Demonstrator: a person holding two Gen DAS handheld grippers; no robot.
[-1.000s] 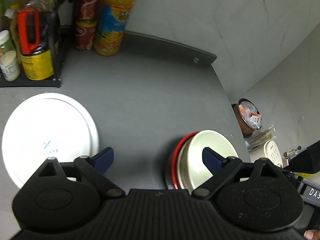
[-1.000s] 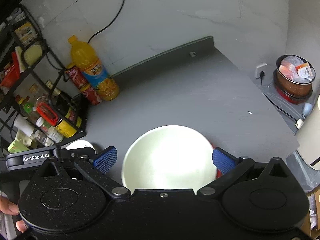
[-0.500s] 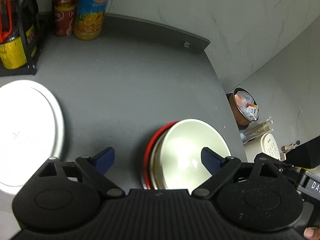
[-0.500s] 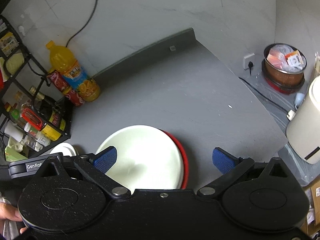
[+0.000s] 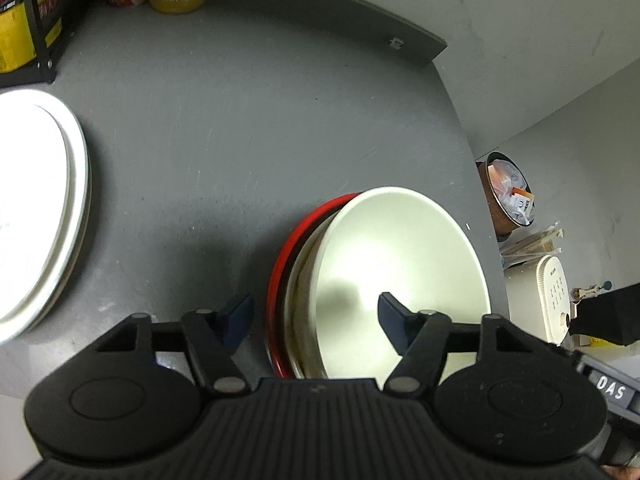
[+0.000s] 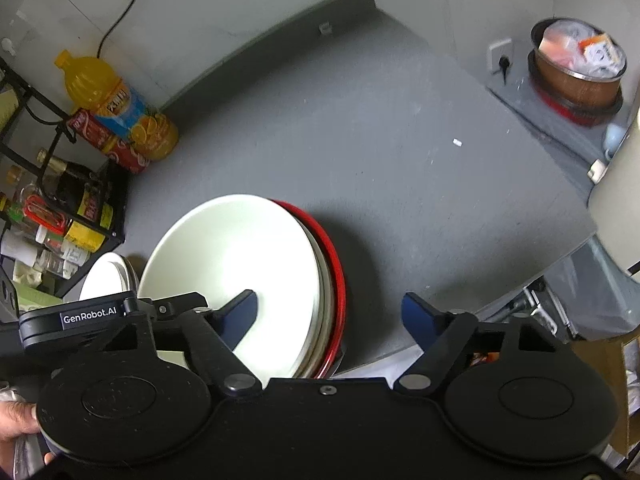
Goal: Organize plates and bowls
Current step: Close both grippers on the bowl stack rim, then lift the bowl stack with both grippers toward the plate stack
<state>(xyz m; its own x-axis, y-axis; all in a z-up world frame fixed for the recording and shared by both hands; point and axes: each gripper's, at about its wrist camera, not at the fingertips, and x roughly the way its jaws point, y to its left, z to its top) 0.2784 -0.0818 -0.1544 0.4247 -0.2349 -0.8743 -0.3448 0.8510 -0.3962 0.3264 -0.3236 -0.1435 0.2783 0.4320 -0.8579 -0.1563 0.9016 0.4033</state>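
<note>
A stack of bowls stands near the grey counter's front right corner: a white bowl (image 5: 404, 264) (image 6: 240, 256) on top, a cream one under it and a red bowl (image 5: 280, 268) (image 6: 338, 268) at the bottom. My left gripper (image 5: 316, 314) straddles the stack's left rim. Its jaws are closing, one pad outside the red rim and one over the white bowl's inside, neither pressing. My right gripper (image 6: 330, 314) straddles the stack's right rim in the same way, its jaws closing and not touching. A stack of white plates (image 5: 36, 216) (image 6: 104, 276) lies to the left.
A black wire rack (image 6: 80, 216) of bottles and jars stands at the back left, with an orange juice bottle (image 6: 116, 104) and red cans (image 6: 108, 140) beside it. The counter edge (image 6: 552, 256) runs close on the right, above a lined bin (image 6: 576, 64) and a white appliance (image 5: 554, 300).
Both grippers have come down closer to the bowl stack and their jaws have narrowed. The stack's rims now sit between the fingers; the plates have slid toward the left edge of view.
</note>
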